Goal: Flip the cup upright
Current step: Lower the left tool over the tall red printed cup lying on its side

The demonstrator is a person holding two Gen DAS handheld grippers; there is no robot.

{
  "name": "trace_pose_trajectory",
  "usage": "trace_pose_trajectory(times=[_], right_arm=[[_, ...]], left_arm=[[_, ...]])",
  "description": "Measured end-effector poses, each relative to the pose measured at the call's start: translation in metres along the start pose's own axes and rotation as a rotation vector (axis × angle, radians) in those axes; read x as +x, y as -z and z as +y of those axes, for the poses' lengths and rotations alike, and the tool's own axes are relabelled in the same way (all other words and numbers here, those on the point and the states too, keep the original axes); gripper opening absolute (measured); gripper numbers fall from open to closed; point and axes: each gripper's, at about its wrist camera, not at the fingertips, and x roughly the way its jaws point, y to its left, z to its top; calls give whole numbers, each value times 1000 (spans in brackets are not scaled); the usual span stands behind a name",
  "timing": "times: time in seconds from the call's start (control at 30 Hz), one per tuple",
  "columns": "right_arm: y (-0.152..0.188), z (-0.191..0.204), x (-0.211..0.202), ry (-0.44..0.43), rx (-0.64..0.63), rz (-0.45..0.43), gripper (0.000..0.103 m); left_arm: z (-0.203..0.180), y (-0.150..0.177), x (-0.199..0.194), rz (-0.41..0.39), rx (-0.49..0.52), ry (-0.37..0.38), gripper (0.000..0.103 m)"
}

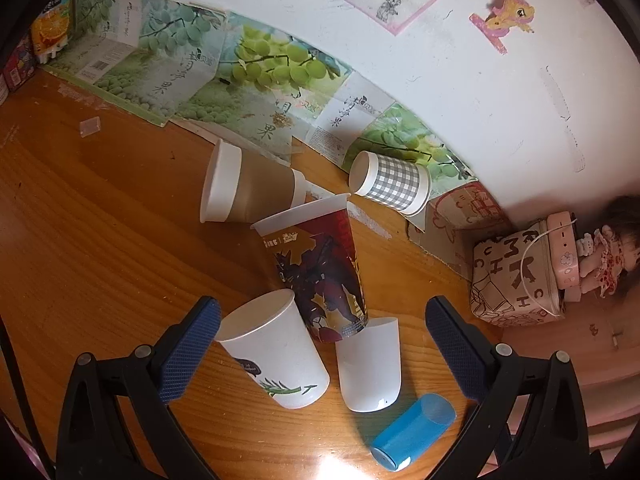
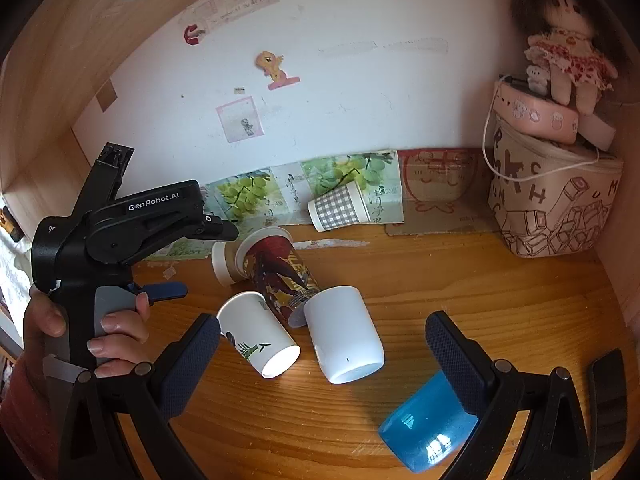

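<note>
Several cups lie on their sides on the wooden table [image 1: 80,200]. A white cup with a bamboo print [image 1: 276,356] [image 2: 258,334] lies between the open fingers of my left gripper [image 1: 322,348]. A plain white cup [image 1: 370,364] [image 2: 344,334] lies beside it, between the open fingers of my right gripper [image 2: 322,348]. A red printed cup [image 1: 320,268] [image 2: 280,272], a beige and white cup [image 1: 244,188] [image 2: 222,260], a grey checked cup [image 1: 392,182] [image 2: 338,206] and a blue cup [image 1: 412,432] [image 2: 428,428] lie around them. Both grippers are empty.
Grape-print cardboard [image 1: 256,64] leans on the white back wall. A patterned bag [image 2: 556,200] with a pink box and a doll [image 2: 568,40] stands at the right. The hand-held left gripper body [image 2: 120,228] shows in the right wrist view. A black object [image 2: 608,400] lies at the right edge.
</note>
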Motion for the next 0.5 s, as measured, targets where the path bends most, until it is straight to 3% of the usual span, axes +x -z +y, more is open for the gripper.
trace_pose_trajectory(times=[0.27, 0.5], right_arm=[[7, -10, 16, 26, 41, 56, 103], [11, -8, 20, 60, -1, 80, 103]], left_arm=[[-3, -13, 40, 58, -5, -41, 102], [-6, -14, 65, 87, -3, -73, 101]])
